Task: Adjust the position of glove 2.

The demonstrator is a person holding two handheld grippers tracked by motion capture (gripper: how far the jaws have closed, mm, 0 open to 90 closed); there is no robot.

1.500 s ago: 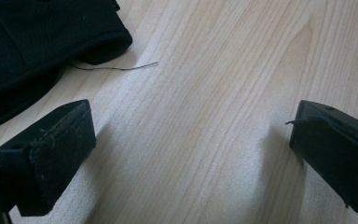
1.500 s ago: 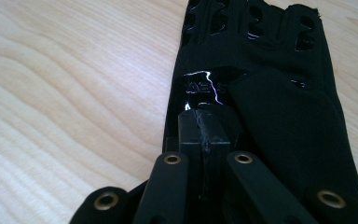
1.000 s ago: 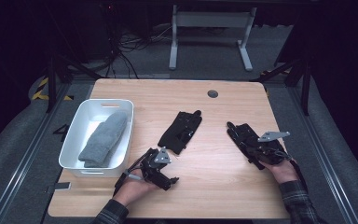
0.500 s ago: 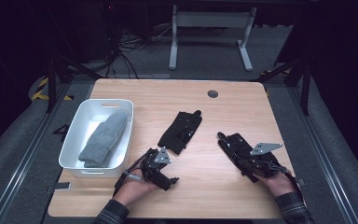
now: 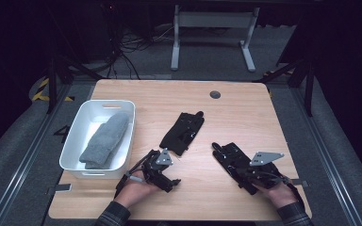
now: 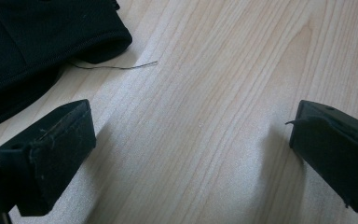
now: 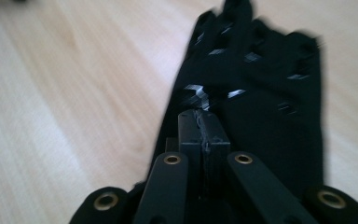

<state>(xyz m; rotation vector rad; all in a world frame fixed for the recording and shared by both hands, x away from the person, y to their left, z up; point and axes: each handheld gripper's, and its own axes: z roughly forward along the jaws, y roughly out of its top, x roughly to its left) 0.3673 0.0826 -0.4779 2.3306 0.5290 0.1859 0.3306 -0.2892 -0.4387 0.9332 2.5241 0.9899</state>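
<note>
Two black gloves are being handled: right gripper (image 5: 222, 151) fingers, clenched on one glove (image 7: 261, 107), should drag slowly while released left gripper (image 5: 169, 175) fingers wait beside the other glove (image 5: 183, 133).

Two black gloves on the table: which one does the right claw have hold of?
The black glove near the right claw, its cuff pinched in the shut jaws. The other black glove lies free at the table's middle, just ahead of the open left claw.

- I find no word, brand or number that I can read on anything here
- The black fabric glove (image 7: 256, 107) under my right gripper carries small pale marks, too blurred for me to tell as letters
- Yellow and black warning stripes (image 5: 41, 89) lie on the floor left of my table, without any text
</note>
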